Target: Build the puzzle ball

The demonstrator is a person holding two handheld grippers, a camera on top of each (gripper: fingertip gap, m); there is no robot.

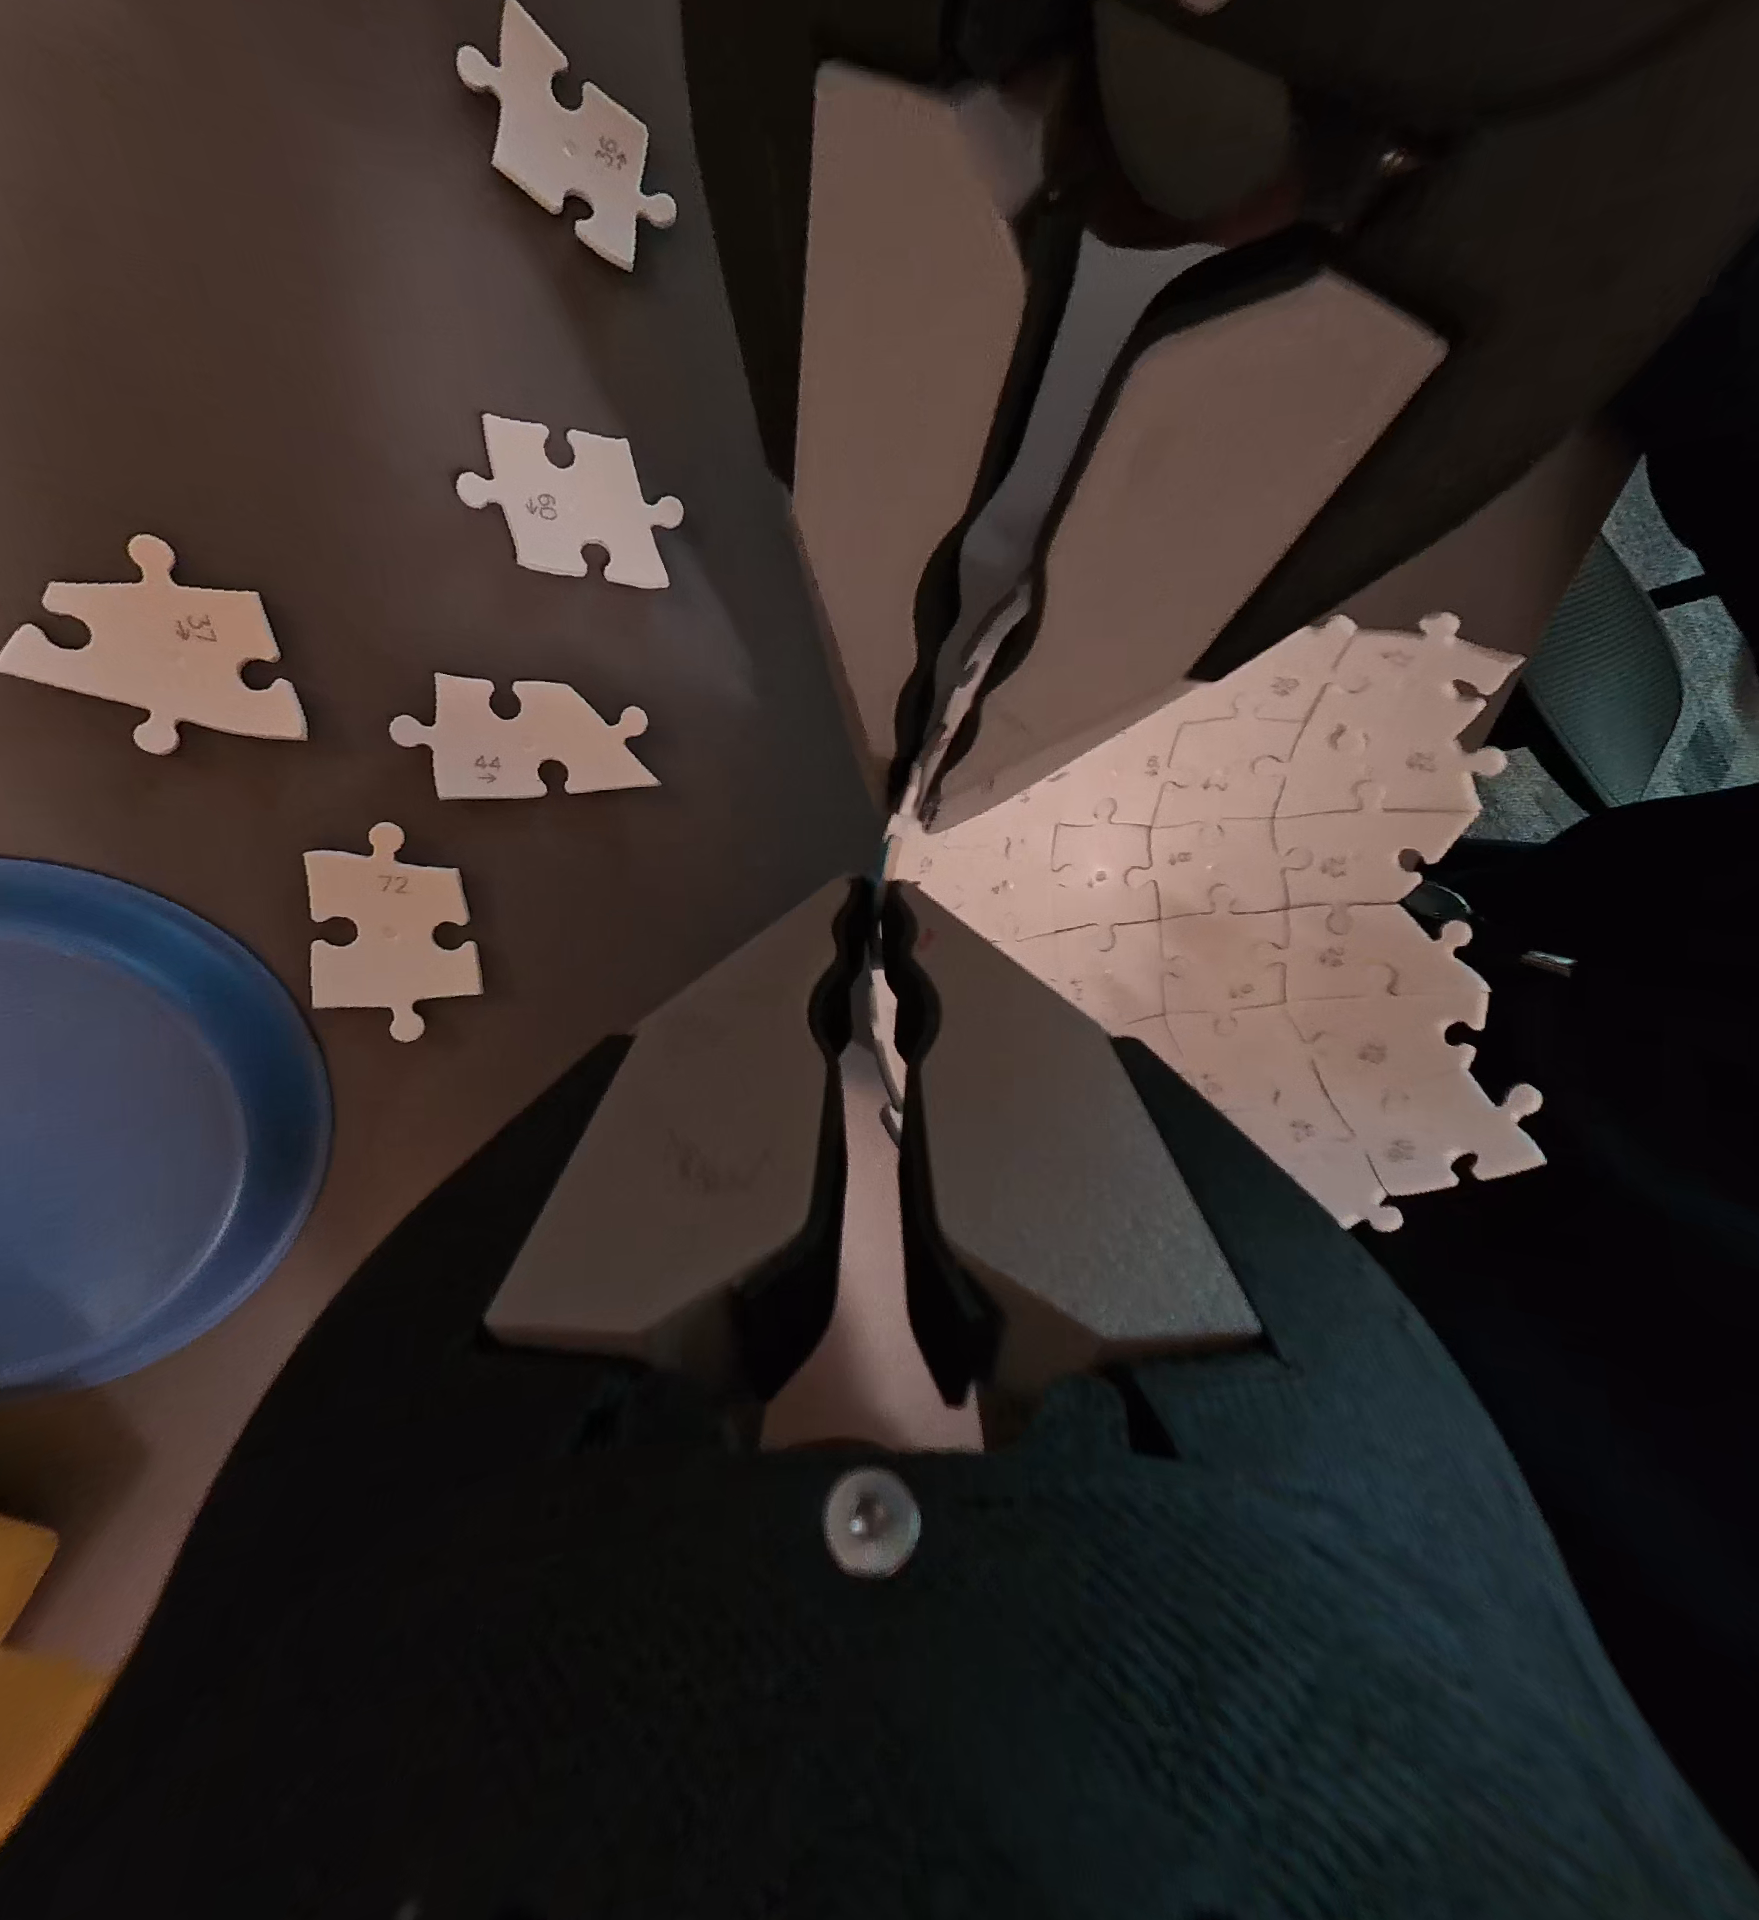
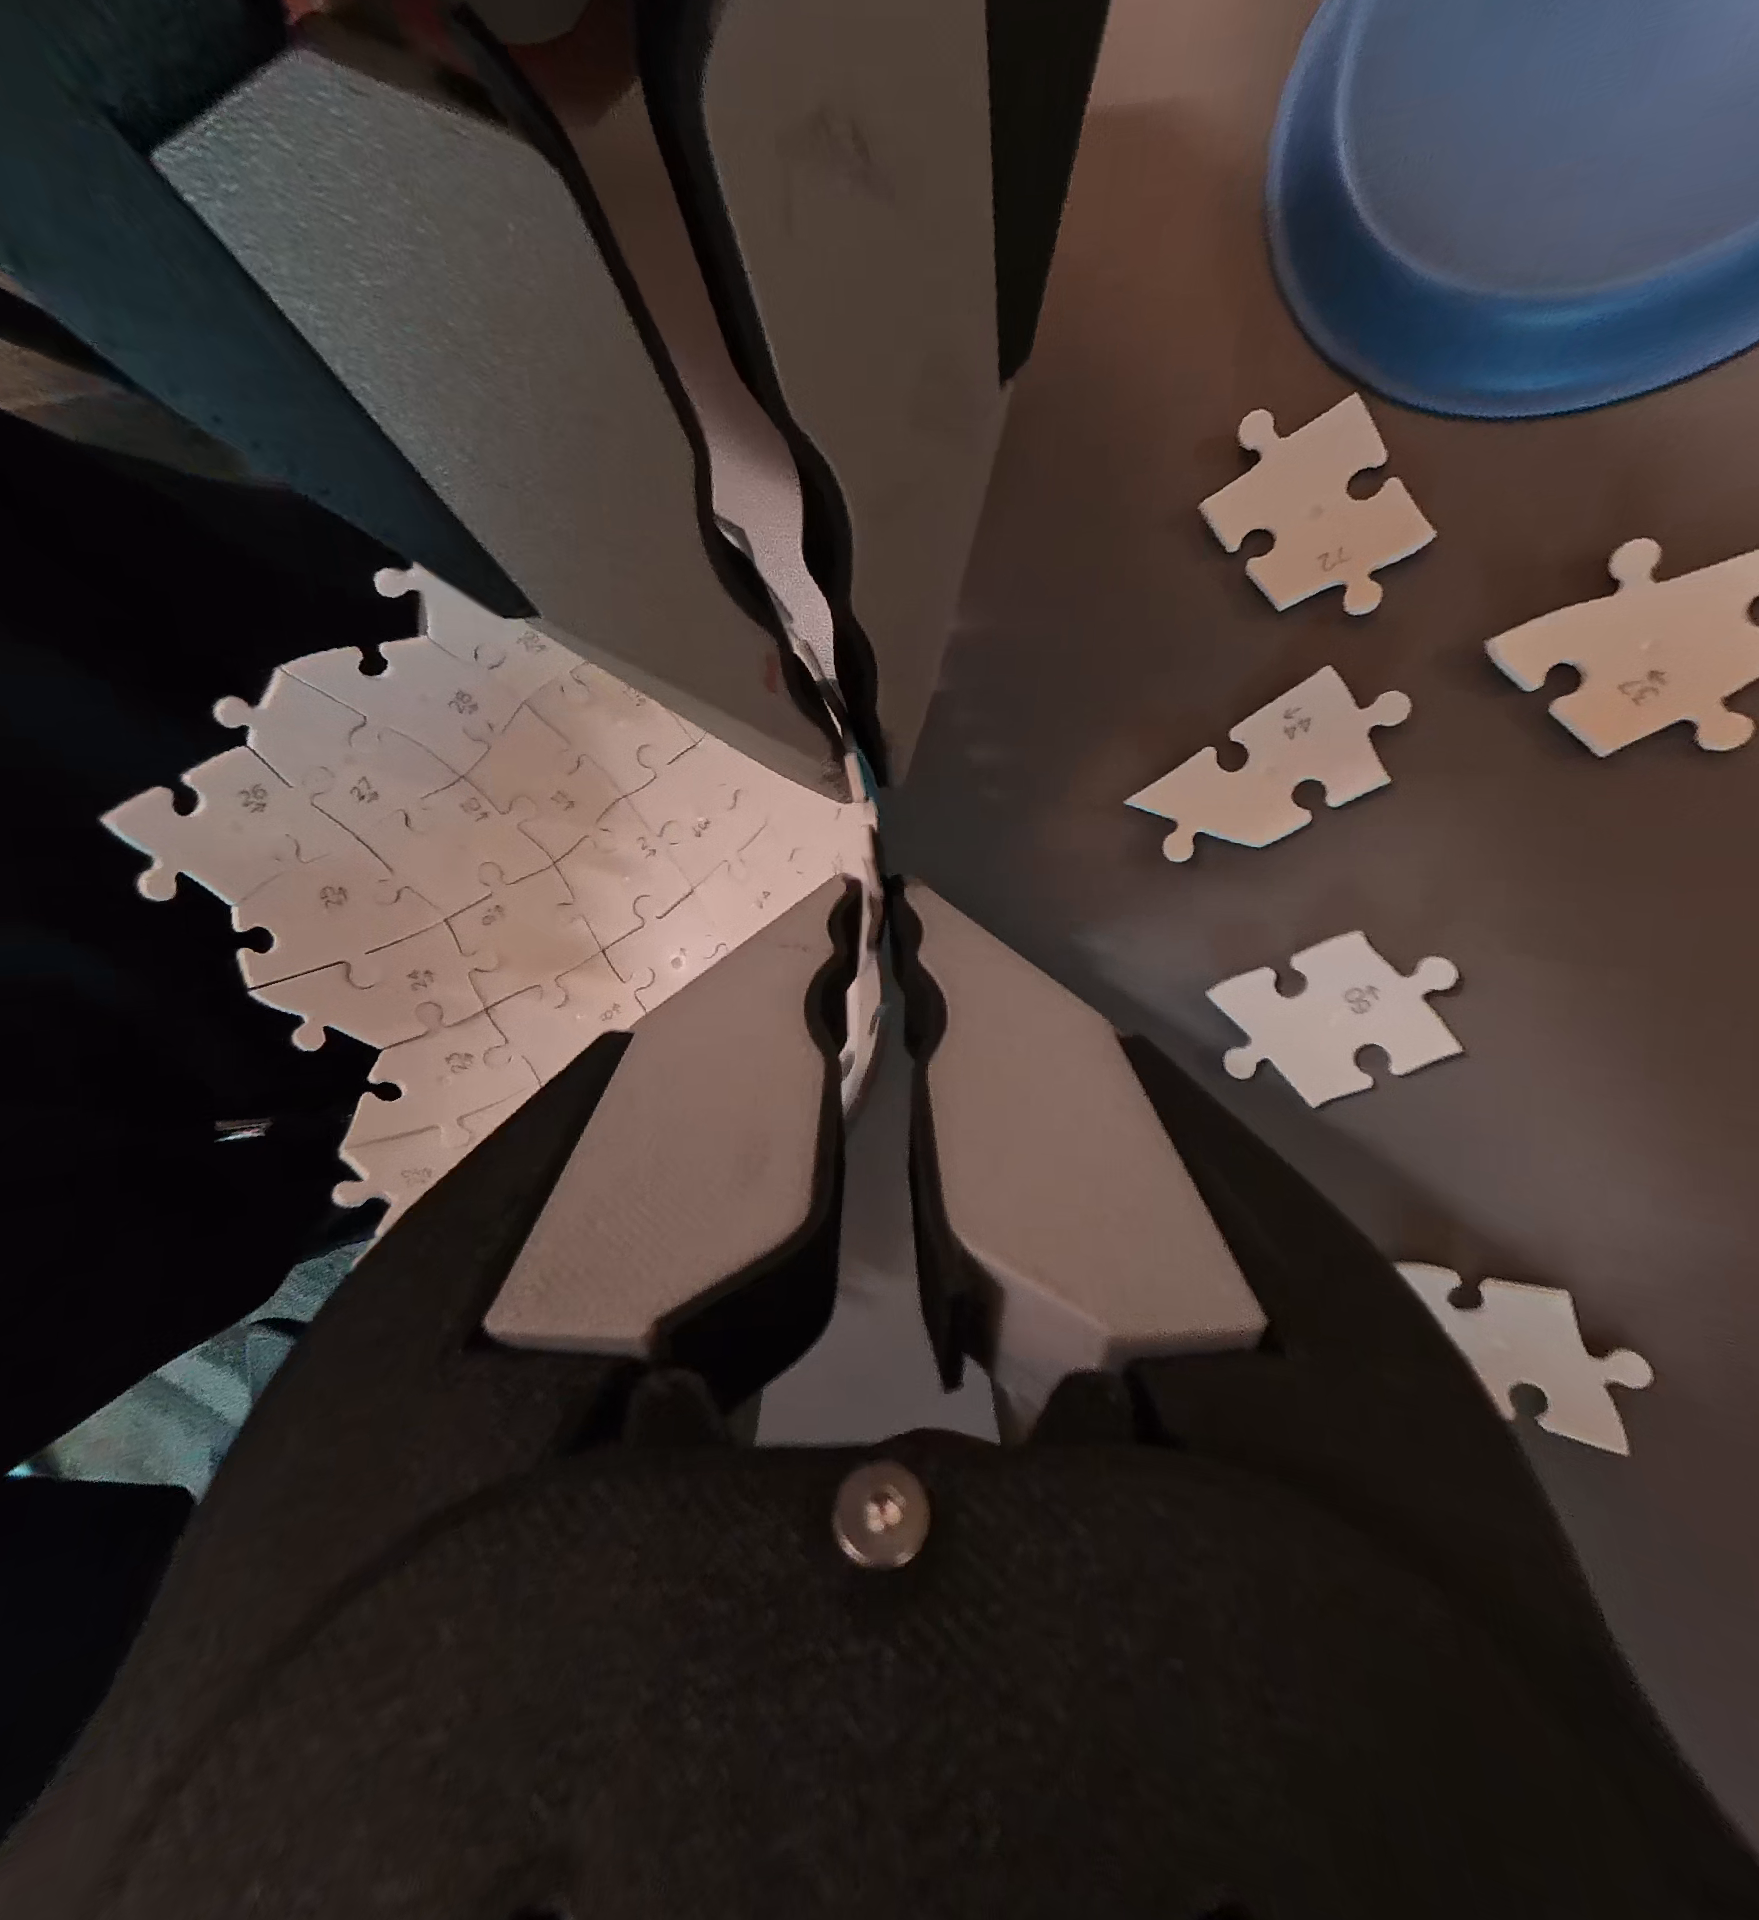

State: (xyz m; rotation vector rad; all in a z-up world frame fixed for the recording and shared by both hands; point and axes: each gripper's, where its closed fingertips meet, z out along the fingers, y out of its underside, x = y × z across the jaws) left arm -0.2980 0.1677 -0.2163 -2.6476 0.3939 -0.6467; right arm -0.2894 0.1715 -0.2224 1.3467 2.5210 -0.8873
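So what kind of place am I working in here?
Probably an office or lab desk, not a kitchen: a plain dark tabletop strewn with loose white puzzle pieces, a blue plate, and beyond the table edge what looks like a mesh office chair on grey carpet.

Five loose puzzle pieces (image 1: 501,717) lie scattered on the dark surface (image 1: 179,312), apart from one another with bare lanes between them. A blue plate (image 1: 96,1122) sits just beside the nearest piece (image 1: 392,930), blocking that side. The assembled puzzle shell (image 1: 1270,914) and both hand-held grippers, left (image 1: 875,904) and right (image 2: 880,904), crowd the middle tip to tip
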